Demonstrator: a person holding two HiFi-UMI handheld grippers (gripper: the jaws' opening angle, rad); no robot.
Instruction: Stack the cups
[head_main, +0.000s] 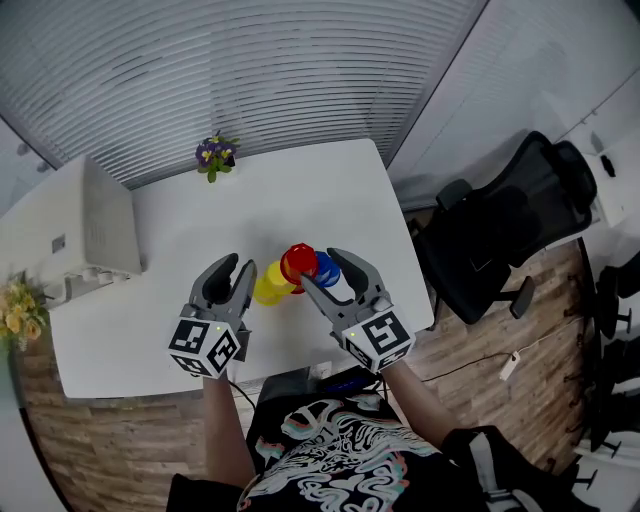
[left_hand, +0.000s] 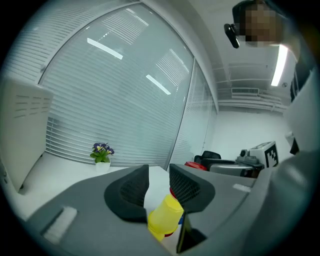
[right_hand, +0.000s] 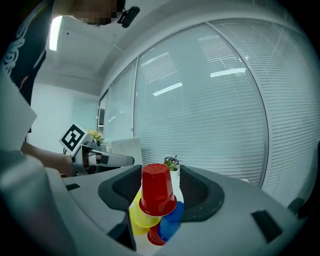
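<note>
Near the front edge of the white table (head_main: 300, 190), several cups stand upside down in a small pyramid. Its base shows a yellow cup (head_main: 268, 285), a blue cup (head_main: 326, 267) and a low red cup (right_hand: 156, 237). A red cup (head_main: 298, 262) rests on top. My right gripper (head_main: 320, 266) is open, and the top red cup (right_hand: 157, 190) stands between its jaws with gaps on both sides. My left gripper (head_main: 238, 266) is open just left of the pyramid. The yellow cup (left_hand: 165, 217) sits below and beyond its narrow jaw gap (left_hand: 159, 175), untouched.
A small pot of purple flowers (head_main: 214, 157) stands at the table's far edge. A white boxy appliance (head_main: 85, 225) fills the left end, with yellow flowers (head_main: 15, 310) beside it. A black office chair (head_main: 500, 240) stands on the wood floor to the right.
</note>
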